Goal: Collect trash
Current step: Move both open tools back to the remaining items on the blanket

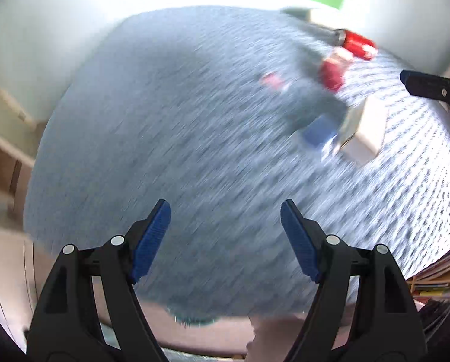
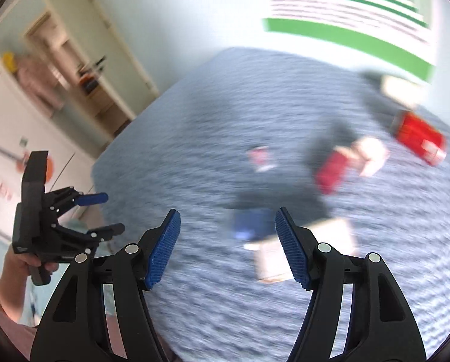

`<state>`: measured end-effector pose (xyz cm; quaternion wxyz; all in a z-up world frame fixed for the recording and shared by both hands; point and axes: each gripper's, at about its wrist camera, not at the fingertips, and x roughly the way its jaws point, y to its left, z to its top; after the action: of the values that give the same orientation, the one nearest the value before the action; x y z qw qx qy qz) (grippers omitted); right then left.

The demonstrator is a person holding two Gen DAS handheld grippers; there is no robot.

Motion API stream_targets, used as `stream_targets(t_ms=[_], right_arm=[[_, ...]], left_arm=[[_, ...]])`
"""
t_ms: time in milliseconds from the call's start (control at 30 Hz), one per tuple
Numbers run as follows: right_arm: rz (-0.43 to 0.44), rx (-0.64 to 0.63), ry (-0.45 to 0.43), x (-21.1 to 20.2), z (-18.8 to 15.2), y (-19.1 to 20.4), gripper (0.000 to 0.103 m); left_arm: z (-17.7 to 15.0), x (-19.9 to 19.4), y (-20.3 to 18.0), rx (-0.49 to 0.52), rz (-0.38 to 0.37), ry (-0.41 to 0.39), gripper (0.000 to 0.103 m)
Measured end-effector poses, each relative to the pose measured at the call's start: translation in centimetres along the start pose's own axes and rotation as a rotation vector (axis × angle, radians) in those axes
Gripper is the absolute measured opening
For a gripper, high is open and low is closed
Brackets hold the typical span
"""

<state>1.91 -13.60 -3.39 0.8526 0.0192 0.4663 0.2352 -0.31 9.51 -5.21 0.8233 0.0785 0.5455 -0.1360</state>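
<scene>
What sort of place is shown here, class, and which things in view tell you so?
Probably a room in a home, perhaps a child's room: a blue-grey rug covers the floor, pale open shelves stand by the wall, and stacked books fill a low shelf. Litter such as a red can lies on the rug.

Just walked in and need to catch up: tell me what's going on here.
A person holds a two-finger gripper in each hand above a blue-grey rug strewn with trash. The left gripper and right gripper are both open and empty. On the rug lie a red can, a smaller red item, a blue item and a pale box; the blur hides finer detail. Nothing is picked up yet.
</scene>
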Motion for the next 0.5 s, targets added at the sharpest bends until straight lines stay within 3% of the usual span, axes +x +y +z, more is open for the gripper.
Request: stream_targets(t_ms=[233,400,500], right_arm=[[-0.093,0.068,-0.057,-4.5,0.7,-8.9,0.074],[-0.121,0.084,-0.058,-5.0,2.3,-14.1,0.075],[-0.135,0.075,-0.058,-5.0,3.3,-16.7,0.082]], left_arm=[[7.5,1.4,-7.4,0.103,0.009,-0.031,0.079],[11.2,2.8,-10.9,0.126,-0.009,-0.019,0.08],[13.0,4.1,-12.6,0.135,0.006,-0.002,0.085]])
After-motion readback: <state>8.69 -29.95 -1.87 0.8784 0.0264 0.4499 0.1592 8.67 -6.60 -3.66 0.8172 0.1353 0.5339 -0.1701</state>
